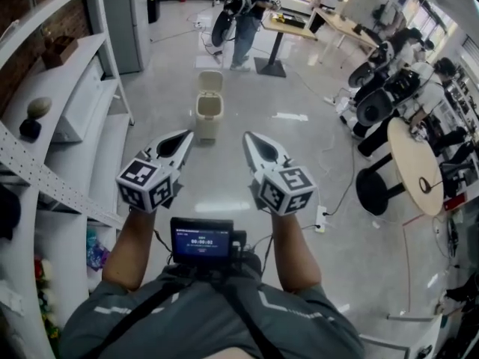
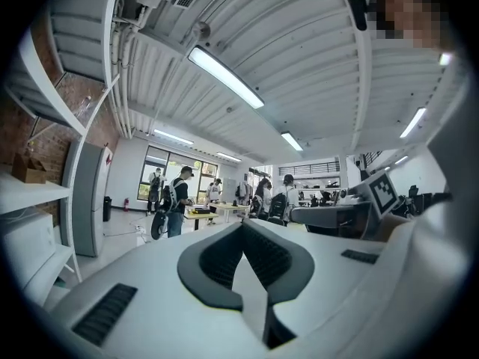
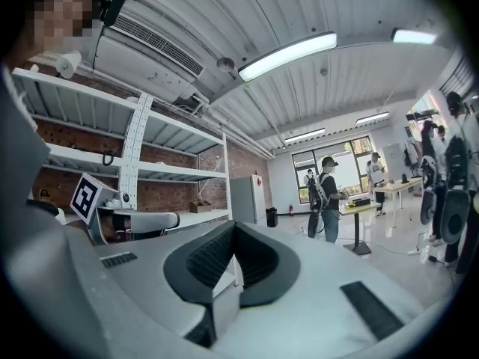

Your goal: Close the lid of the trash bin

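The trash bin (image 1: 209, 118) is seen standing on the floor (image 1: 299, 178), with its lid (image 1: 210, 81) raised behind the opening. The left gripper (image 1: 186, 135) is held on the person's side of the bin and slightly to its left, apart from it. The right gripper (image 1: 248, 137) is held to the bin's right, likewise apart. Both pairs of jaws are pressed together, and nothing is gripped between them. A shelving rack (image 1: 82, 137) is seen to the bin's left.
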The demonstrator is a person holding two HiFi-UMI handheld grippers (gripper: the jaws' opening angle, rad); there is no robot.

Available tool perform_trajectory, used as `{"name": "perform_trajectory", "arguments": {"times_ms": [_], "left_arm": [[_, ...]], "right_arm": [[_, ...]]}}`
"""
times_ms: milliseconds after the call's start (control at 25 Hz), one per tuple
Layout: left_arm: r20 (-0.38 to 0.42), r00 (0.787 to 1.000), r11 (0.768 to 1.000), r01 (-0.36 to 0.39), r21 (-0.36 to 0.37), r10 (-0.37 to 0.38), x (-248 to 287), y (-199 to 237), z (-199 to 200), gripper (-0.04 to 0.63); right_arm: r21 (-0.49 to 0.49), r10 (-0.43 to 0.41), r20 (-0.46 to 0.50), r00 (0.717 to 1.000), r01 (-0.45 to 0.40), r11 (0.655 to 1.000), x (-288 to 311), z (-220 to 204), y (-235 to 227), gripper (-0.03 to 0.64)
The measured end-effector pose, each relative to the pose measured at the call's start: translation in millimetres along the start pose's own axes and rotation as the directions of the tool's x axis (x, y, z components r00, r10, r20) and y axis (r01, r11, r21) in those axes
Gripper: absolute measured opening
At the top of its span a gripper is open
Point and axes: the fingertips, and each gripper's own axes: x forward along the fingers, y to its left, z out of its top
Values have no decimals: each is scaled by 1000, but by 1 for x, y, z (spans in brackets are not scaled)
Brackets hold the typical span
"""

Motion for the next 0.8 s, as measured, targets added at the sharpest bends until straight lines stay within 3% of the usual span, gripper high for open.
{"name": "perform_trajectory", "arguments": {"times_ms": [160, 360, 520, 640, 800], "left_arm": [[-12, 1000, 999, 5, 32, -4, 36, 12, 7, 2], [-11, 1000, 1000, -5, 25, 5, 75, 27, 17, 2], [-5, 1000, 1000, 2, -24, -2, 106, 40, 18, 2], [-36, 999, 1000, -17, 6, 17, 130, 44, 17, 2], [-4, 1000, 1000, -30, -3, 30, 149, 55, 25, 3]], "right_arm": [[-7, 0, 26, 1000, 1, 1000, 22, 16, -30, 11], [2, 46, 46, 998, -46, 999, 48, 28, -63, 11], [-57, 65, 43, 997, -62, 996, 71, 37, -84, 11], [-29, 78, 41, 996, -77, 997, 83, 38, -106, 11], [-22, 100, 40, 994, -99, 995, 101, 42, -129, 11]]}}
